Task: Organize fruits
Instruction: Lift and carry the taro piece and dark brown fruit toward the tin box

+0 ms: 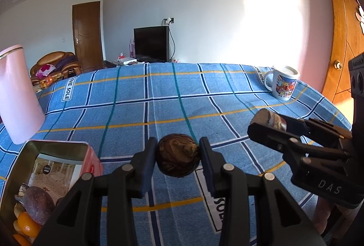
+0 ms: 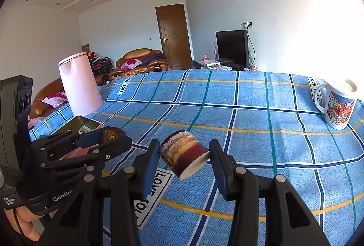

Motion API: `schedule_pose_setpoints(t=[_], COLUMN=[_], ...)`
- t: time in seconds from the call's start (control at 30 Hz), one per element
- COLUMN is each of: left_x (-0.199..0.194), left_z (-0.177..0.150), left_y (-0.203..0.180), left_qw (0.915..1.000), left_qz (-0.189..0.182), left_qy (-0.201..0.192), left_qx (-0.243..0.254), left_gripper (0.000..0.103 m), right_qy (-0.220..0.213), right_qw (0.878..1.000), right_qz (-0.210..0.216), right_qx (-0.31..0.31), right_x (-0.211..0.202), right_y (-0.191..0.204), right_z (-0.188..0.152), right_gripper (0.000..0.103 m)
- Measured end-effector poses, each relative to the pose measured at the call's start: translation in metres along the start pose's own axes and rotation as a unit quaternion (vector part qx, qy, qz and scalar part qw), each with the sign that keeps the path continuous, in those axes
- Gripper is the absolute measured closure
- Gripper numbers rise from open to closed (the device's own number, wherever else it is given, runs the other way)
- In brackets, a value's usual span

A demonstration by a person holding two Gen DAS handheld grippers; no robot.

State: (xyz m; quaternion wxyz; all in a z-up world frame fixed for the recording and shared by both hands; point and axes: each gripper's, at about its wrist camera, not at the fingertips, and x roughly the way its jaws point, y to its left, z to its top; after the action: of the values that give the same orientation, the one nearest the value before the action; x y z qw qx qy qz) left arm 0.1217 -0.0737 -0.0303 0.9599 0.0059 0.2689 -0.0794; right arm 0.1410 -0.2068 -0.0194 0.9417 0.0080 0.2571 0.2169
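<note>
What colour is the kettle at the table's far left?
Pale pink kettle with a dark band round the lid; the right wrist view shows it best.

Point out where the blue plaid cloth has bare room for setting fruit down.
The wide middle of the blue plaid tablecloth lies bare, bordered by the tall pink jug on the left and the white cartoon-print mug far right. It is crowded near-left, around the pink metal tin already holding fruit.

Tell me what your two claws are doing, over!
Left gripper shut on round brown fruit. Right gripper shut on cut fruit chunk. Tin with fruit sits at left. Nothing blocking, over.
</note>
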Motion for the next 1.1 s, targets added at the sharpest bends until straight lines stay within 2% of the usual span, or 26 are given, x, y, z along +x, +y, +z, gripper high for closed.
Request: schedule_pose_setpoints(t=[0.37,1.1], left_x=[-0.012,-0.029], left_z=[-0.002,-0.004], left_y=[-0.004,-0.005], left_qw=[0.9993,0.9968], left_qz=[0.015,0.022], left_qy=[-0.031,-0.075], left_qx=[0.013,0.015], left_gripper=[0.064,0.064], right_qy=[-0.021,-0.060], right_qw=[1.000,0.998], right_qz=[-0.002,-0.002], right_qx=[-0.009,-0.022], right_x=[-0.007,-0.022], right_y=[0.003,0.008], right_z=[0.000,-0.001], right_gripper=[0.057,0.057])
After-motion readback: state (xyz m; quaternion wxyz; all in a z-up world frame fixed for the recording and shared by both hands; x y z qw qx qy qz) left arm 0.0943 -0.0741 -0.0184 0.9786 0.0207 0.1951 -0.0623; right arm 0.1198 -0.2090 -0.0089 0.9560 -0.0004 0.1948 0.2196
